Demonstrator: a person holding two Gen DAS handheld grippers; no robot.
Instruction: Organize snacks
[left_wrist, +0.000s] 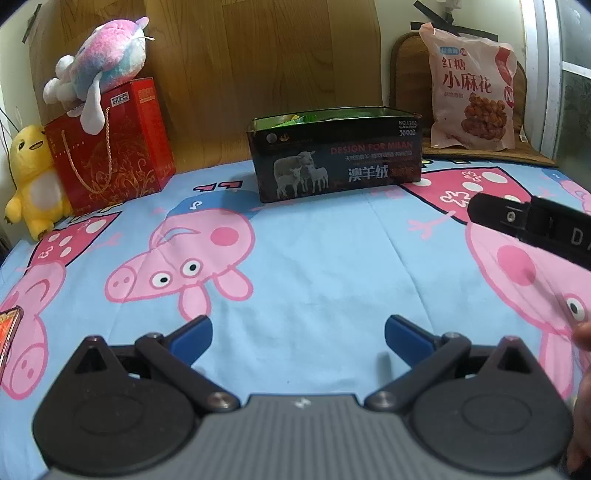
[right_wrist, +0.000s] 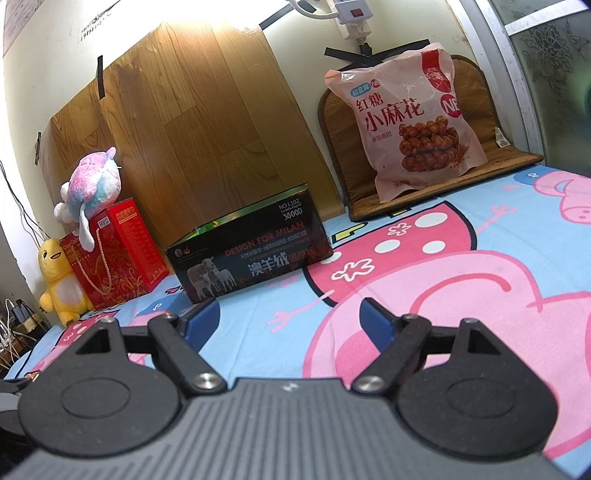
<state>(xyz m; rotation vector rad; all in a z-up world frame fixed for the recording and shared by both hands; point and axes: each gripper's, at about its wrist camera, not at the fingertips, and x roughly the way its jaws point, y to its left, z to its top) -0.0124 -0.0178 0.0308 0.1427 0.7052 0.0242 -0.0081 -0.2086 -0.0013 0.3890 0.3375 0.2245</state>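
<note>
A black open tin box (left_wrist: 338, 157) with sheep printed on it stands on the blue cartoon-pig bed sheet (left_wrist: 314, 266), with green packets showing inside. It also shows in the right wrist view (right_wrist: 251, 254). A pink snack bag (left_wrist: 471, 88) leans upright on a brown mat at the back right, also in the right wrist view (right_wrist: 413, 125). My left gripper (left_wrist: 298, 334) is open and empty, well short of the box. My right gripper (right_wrist: 290, 321) is open and empty, close to the box's right front. Part of the right gripper's body (left_wrist: 532, 225) shows at the left view's right edge.
A red gift bag (left_wrist: 114, 147) stands at the back left with a pink-blue plush (left_wrist: 99, 70) on top and a yellow plush (left_wrist: 33, 177) beside it. A wooden board (right_wrist: 199, 129) leans on the wall behind. A phone edge (left_wrist: 7, 332) lies at the far left.
</note>
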